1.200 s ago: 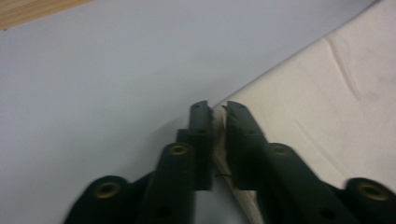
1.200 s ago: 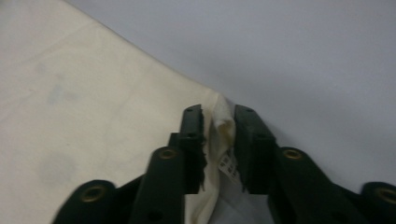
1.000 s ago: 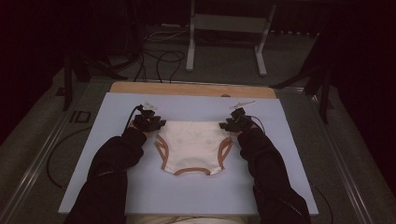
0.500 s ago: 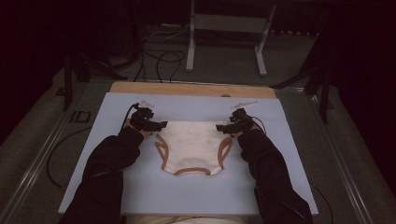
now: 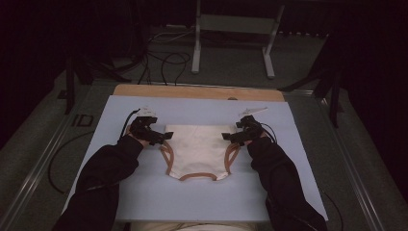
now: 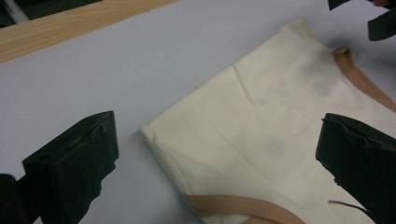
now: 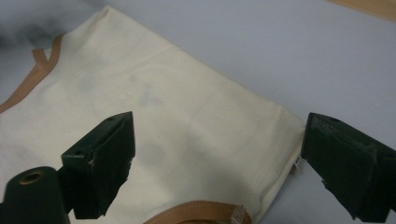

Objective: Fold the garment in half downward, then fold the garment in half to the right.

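Cream underwear with tan trim was spread flat on the pale blue mat, roughly at its middle, with the waistband toward the far wooden edge of the table and the crotch toward the person. The left gripper was held at the garment's upper left corner and the right gripper at its upper right corner, one at each end of the waistband. Both pairs of jaws had just been opening and were seen spread wide, released. In the left gripper view the waistband corner lay on the mat between the two black jaws, untouched by either (the fabric was flat, with only a faint crease). In the right gripper view the other corner was likewise seen lying between the parted jaws, nothing being pinched. Dark sleeves came in from the near edge in the high view.
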Demonstrator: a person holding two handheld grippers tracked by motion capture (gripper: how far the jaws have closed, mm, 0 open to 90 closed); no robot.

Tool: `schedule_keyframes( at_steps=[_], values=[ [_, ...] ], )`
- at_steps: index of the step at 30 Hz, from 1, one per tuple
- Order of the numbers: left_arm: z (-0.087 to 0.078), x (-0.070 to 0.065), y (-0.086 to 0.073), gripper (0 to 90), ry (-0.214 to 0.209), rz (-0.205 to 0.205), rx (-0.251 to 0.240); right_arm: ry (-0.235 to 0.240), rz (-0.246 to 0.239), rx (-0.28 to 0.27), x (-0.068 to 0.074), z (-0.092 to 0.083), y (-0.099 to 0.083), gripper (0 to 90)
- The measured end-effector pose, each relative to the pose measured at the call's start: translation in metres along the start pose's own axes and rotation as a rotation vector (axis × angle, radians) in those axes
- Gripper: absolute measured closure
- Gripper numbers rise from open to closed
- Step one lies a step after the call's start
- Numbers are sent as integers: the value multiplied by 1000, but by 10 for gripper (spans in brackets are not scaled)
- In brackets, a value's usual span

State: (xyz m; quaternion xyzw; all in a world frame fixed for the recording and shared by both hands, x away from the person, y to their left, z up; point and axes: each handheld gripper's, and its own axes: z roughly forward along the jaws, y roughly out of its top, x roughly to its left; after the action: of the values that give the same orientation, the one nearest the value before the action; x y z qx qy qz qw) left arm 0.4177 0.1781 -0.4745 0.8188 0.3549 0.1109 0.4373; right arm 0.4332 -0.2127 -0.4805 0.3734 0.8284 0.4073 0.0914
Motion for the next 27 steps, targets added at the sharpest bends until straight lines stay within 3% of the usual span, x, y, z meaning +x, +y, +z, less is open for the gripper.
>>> schedule_keyframes(
  at_steps=[4, 9, 17, 27],
  values=[
    [-12, -10, -1, 1, -22, 39, -12, 12, -18, -20, 4, -6, 2, 99],
    [-21, -16, -1, 1, -39, 48, -29, 9, -27, -33, 6, -11, 5, 99],
    [-35, -30, -4, 1, -58, 124, -56, 4, -60, -52, 16, -19, 15, 99],
    [-53, -53, -10, 1, -115, 199, -90, 43, -109, -68, 34, -24, 34, 100]
  ],
)
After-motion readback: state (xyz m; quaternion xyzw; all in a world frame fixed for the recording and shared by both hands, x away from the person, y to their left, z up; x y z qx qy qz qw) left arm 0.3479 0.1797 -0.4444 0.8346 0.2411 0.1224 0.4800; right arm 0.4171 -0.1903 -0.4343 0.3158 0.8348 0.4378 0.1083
